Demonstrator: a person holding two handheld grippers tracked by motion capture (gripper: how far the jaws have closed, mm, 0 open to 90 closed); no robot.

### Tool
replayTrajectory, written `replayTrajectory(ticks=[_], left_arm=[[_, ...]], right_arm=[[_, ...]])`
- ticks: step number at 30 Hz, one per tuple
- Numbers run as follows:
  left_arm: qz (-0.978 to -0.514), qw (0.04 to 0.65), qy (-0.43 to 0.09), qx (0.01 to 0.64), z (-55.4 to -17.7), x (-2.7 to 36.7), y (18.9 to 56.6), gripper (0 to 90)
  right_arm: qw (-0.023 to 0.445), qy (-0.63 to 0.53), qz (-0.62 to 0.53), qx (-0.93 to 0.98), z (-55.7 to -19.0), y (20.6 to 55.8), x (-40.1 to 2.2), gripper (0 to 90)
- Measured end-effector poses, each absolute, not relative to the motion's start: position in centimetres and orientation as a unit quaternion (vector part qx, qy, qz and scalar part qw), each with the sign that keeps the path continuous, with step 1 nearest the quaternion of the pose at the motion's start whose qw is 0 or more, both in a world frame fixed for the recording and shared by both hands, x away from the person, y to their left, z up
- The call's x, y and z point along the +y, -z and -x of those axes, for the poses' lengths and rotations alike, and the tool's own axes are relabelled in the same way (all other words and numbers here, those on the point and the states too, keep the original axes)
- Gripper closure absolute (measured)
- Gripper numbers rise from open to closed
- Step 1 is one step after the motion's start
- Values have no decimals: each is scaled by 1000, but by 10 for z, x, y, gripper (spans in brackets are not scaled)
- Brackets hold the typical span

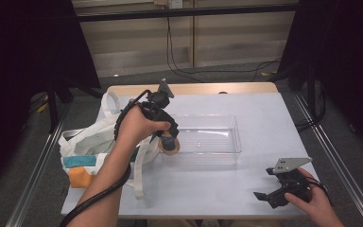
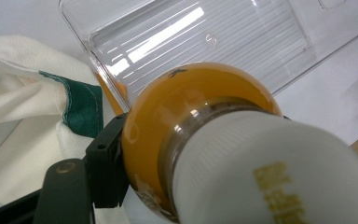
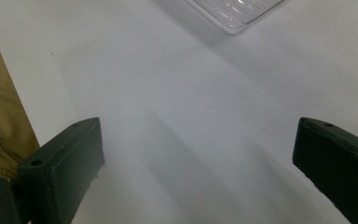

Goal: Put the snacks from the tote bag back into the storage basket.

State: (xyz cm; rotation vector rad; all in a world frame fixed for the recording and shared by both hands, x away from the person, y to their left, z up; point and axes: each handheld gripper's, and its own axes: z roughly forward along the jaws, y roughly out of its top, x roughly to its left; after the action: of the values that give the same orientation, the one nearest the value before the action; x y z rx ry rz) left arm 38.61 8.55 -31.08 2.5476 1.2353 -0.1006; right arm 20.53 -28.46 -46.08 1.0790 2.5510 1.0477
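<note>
My left gripper is shut on a small bottle of orange liquid with a white ribbed cap. It holds the bottle over the left end of a clear plastic tray. In the left gripper view the bottle looms close, cap toward the camera, with the tray beyond it and one black jaw pressed to its left side. My right gripper rests near the table's front right corner. Its black jaws stand wide apart over bare white table, with nothing between them.
A white cloth bag with green trim lies at the table's left, with an orange item and a teal one showing in it. A tray corner lies ahead of the right gripper. Metal rails flank the table.
</note>
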Motion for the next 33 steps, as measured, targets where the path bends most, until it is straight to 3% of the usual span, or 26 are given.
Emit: replayTrajectory(ticks=[33], left_arm=[[-889, 145, 42, 432, -387, 87, 321, 302]], right_arm=[[88, -351, -362, 859, -205, 461, -284, 19]])
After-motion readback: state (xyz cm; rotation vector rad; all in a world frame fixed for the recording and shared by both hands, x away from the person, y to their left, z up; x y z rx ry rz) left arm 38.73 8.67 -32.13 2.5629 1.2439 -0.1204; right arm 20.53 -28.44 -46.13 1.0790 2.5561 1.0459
